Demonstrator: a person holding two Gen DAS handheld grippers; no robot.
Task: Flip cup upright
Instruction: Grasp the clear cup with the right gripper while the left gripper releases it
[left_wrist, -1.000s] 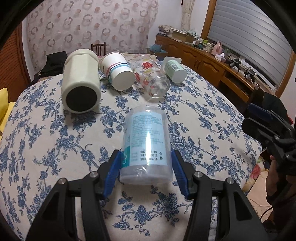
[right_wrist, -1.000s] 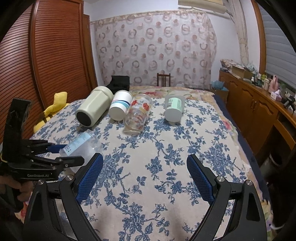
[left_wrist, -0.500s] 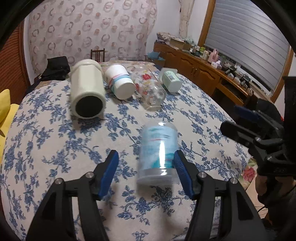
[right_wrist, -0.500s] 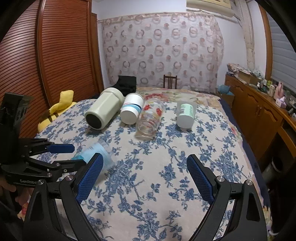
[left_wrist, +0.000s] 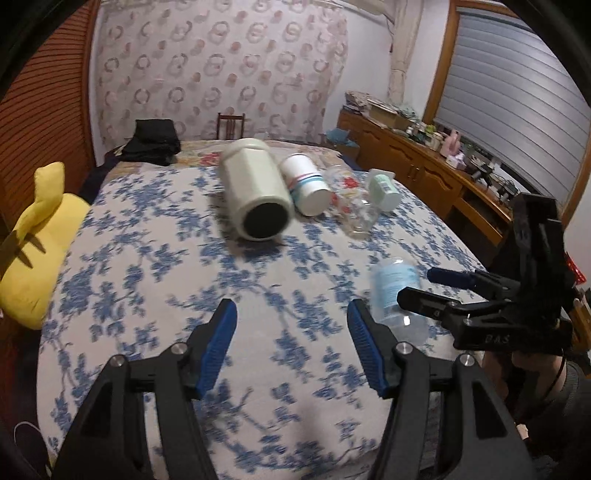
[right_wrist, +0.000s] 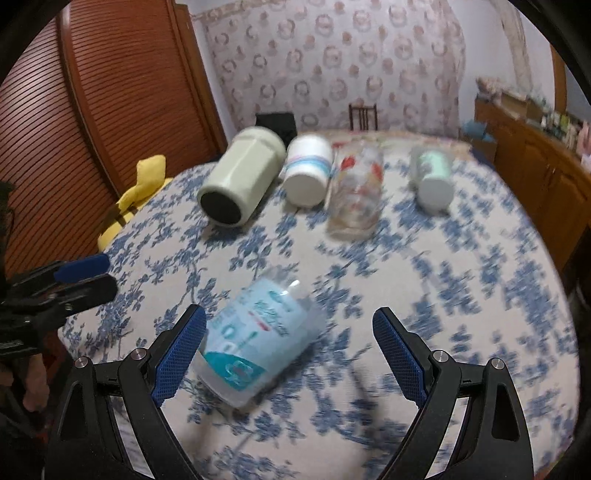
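Note:
A clear plastic cup with a light-blue label (right_wrist: 258, 336) lies on its side on the blue-flowered bedspread (right_wrist: 443, 295). My right gripper (right_wrist: 290, 358) is open, and the cup lies between its fingers, close to the left one. In the left wrist view the same cup (left_wrist: 395, 295) lies to the right of my left gripper (left_wrist: 291, 343), which is open and empty. The right gripper (left_wrist: 436, 286) shows there beside the cup.
Further back several cups lie on their sides in a row: a cream tumbler (right_wrist: 240, 181), a white paper cup (right_wrist: 306, 170), a flowered glass (right_wrist: 354, 195) and a pale green cup (right_wrist: 434, 177). A yellow plush (left_wrist: 37, 243) lies at the bed's left edge. A wooden dresser (left_wrist: 443, 177) stands right.
My left gripper let go of the blue-label cup and drew back to the left. My right gripper moved in around the cup, which still lies on its side.

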